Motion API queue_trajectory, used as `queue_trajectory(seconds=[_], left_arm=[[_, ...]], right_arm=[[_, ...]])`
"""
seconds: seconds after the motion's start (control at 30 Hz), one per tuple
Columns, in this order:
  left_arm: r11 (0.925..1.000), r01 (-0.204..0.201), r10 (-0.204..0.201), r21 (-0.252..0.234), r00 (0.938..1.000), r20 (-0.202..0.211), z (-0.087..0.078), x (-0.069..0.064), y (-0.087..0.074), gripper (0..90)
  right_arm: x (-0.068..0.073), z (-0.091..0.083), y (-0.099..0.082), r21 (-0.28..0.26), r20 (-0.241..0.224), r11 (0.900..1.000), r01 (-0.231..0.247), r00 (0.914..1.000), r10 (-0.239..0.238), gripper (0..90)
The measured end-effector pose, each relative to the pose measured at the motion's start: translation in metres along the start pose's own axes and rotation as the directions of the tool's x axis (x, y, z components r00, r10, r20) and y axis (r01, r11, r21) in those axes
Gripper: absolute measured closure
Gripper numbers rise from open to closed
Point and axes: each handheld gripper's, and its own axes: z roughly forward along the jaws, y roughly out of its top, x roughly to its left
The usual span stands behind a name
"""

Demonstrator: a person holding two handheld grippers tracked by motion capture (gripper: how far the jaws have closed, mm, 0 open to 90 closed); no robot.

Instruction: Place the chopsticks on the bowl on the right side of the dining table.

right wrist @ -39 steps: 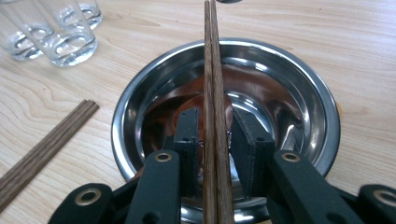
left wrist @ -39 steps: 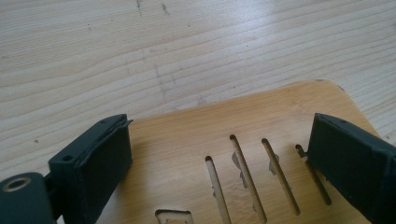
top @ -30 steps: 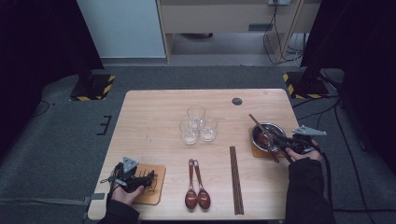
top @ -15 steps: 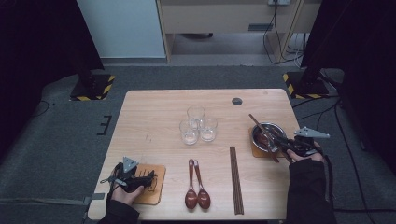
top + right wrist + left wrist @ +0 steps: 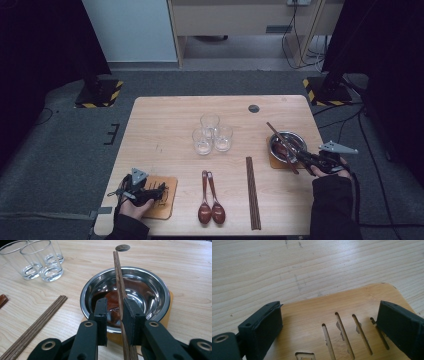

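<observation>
My right gripper (image 5: pixel 113 315) has just been closing around the chopsticks (image 5: pixel 119 280), which lie across the steel bowl (image 5: pixel 152 290); a gap remains beside one jaw, so they are not yet clamped. My left gripper (image 5: pixel 329 322) sits released over the slotted wooden coaster (image 5: pixel 312 315) on the counter (image 5: pixel 287 265).

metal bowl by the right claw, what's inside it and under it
Inside the metal bowl lies a dark reddish spoon; chopsticks rest across the rim. Under it sits a wooden coaster, mostly covered by the bowl. The claw's jaws hide part of the spoon.
</observation>
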Motion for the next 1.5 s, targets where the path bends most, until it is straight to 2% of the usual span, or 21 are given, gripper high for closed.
queue_trajectory(seconds=[0.6,0.83,1.23,1.5], left_arm=[[1.0000,0.001,-0.001,0.000,1.0000,0.000,0.000,0.000,0.000,5.3],[1.0000,0.001,-0.001,-0.001,1.0000,0.000,0.000,0.000,0.000,5.3],[1.0000,0.001,-0.001,-0.001,1.0000,0.000,0.000,0.000,0.000,5.3],[1.0000,0.001,-0.001,-0.001,1.0000,0.000,0.000,0.000,0.000,5.3]], right_arm=[[0.005,-0.008,-0.014,0.027,0.008,0.9994,-0.021,0.9998,0.020,79.4],[0.006,-0.007,-0.020,0.057,0.013,0.9982,-0.021,0.9997,0.021,81.7],[0.007,-0.005,-0.023,0.093,0.008,0.9955,-0.019,0.9998,0.018,82.2],[0.004,-0.007,-0.024,0.090,0.024,0.9955,-0.031,0.9993,0.029,81.5]])
